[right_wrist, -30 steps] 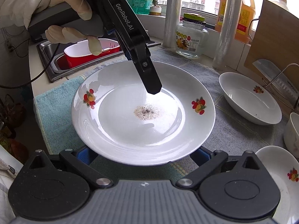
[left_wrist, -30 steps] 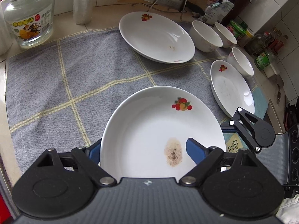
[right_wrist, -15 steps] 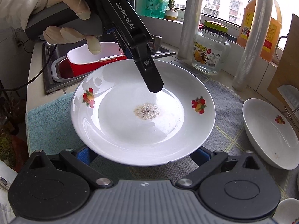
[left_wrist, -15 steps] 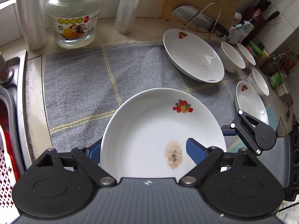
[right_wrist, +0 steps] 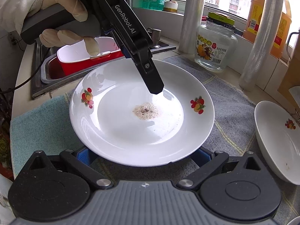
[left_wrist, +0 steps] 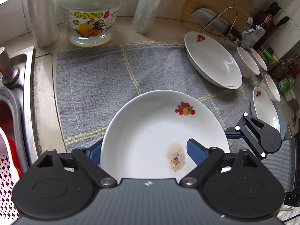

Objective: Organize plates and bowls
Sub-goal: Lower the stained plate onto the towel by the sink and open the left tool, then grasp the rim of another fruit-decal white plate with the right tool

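Note:
A white plate with fruit decals and a brown stain hangs over the grey checked cloth. My left gripper is shut on its rim, with one blue pad on top beside the stain and the other under the plate. In the right wrist view that same plate fills the middle, and the left gripper, held by a gloved hand, bites its far edge. My right gripper stands open, its fingers spread wide beneath the near rim. A deep plate, three bowls and a small plate sit to the right.
A steel sink with a red and white basket lies to the left. At the back stand a glass jar, two rolls of wrap, a cleaver on a wire rack and a wooden board. Bottles crowd the far right.
Both grippers and the plate have moved left toward the sink. The jar and sink came into view, while the bowls slid to the right. Grip on the plate is unchanged.

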### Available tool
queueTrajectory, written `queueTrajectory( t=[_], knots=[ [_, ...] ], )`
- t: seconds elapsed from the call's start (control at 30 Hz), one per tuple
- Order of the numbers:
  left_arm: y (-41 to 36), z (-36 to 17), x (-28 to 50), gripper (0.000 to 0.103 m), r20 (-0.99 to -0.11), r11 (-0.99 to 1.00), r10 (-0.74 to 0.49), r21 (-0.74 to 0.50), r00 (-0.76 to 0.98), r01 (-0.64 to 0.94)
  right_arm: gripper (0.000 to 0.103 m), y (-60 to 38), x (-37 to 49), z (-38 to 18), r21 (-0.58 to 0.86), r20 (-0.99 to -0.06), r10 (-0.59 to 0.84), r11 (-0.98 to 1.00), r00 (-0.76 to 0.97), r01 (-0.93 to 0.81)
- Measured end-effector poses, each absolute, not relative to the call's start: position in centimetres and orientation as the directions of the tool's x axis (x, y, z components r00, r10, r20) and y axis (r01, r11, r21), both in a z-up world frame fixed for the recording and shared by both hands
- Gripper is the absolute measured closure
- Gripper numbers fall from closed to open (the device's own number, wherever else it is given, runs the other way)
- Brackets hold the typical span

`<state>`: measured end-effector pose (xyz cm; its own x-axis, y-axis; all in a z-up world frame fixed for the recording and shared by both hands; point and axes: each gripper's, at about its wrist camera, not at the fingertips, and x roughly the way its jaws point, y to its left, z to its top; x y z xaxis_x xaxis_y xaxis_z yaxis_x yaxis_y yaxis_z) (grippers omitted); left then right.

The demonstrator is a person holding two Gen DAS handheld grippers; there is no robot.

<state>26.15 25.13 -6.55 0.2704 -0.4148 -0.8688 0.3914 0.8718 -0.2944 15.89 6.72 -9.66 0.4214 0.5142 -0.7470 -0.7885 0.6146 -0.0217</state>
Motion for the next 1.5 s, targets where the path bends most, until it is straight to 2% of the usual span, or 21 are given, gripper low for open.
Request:
queueTrajectory(
  t=[0.3, 0.5, 0.9, 1.1, 1.2, 1.5],
  knots=[
    [25.7, -7.5, 25.9, 0.014, -0.860, 0.877, -0.413, -0.285, 0.301, 0.388, 0.000, 7.3, 15.8, -9.8, -0.045, -0.752, 0.497, 0.617, 0.433, -0.786],
    [25.3, -6.5, 24.4, 0.010, -0.836, 0.897, -0.332, -0.136, 0.436, 0.420, 0.000, 7.4, 15.7, -9.8, -0.045, -0.754, 0.492, 0.621, 0.434, -0.782],
    [25.1, -1.7, 18.2, 0.006, -0.714, 0.934, -0.261, -0.016, 0.650, 0.357, 0.000, 4.6, 12.7, -7.7, -0.090, -0.764, 0.426, 0.672, 0.484, -0.735],
    [21.5, 0.3, 14.5, 0.002, -0.646, 0.915, -0.294, 0.024, 0.704, 0.403, 0.000, 2.3, 11.1, -6.1, -0.090, -0.757, 0.385, 0.739, 0.528, -0.667],
    [19.7, 0.2, 13.1, 0.002, -0.628, 0.903, -0.332, 0.003, 0.703, 0.429, 0.000, 0.5, 10.1, -5.5, -0.103, -0.756, 0.337, 0.786, 0.562, -0.609],
    [13.2, -1.7, 10.2, 0.002, -0.630, 0.815, -0.480, -0.063, 0.611, 0.576, 0.000, -6.1, 7.1, -4.2, -0.123, -0.765, 0.162, 0.914, 0.623, -0.388]
  ],
)
